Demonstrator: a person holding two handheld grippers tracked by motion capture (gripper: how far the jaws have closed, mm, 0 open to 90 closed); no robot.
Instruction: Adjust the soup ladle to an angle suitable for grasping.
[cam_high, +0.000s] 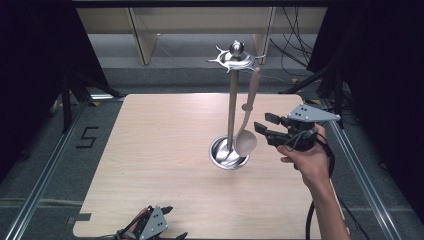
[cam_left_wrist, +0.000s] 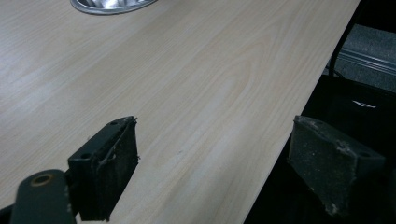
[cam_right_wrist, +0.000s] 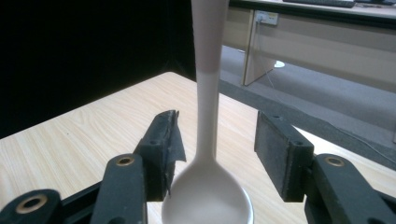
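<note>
A metal stand (cam_high: 232, 100) rises from the middle of the wooden table (cam_high: 150, 150), its round dish-shaped base (cam_high: 220, 152) sitting flat on the wood and a ring of hooks (cam_high: 225, 60) at the top under a shiny ball. A pale spoon (cam_high: 247, 120) hangs from one of those hooks on the right side of the pole, handle up, bowl down just above the rim of the base.

The right gripper (cam_high: 266, 127) is held up in a hand (cam_high: 307, 160) just to the right of the spoon, pointing left at it. In the right gripper view the spoon (cam_right_wrist: 208, 140) runs straight up between the two black jaws, its bowl low in the gap and its neck between the pads (cam_right_wrist: 280, 149); the jaws stand apart, with clear space on both sides of the neck, so nothing is clamped.

The left gripper (cam_high: 170, 222) lies low at the near edge of the table, well apart from the stand. In the left gripper view its jaws are spread wide over bare wood (cam_left_wrist: 187, 93) and the table's edge, grasping nothing, and the rim of the base (cam_left_wrist: 112, 5) shows far ahead.
</note>
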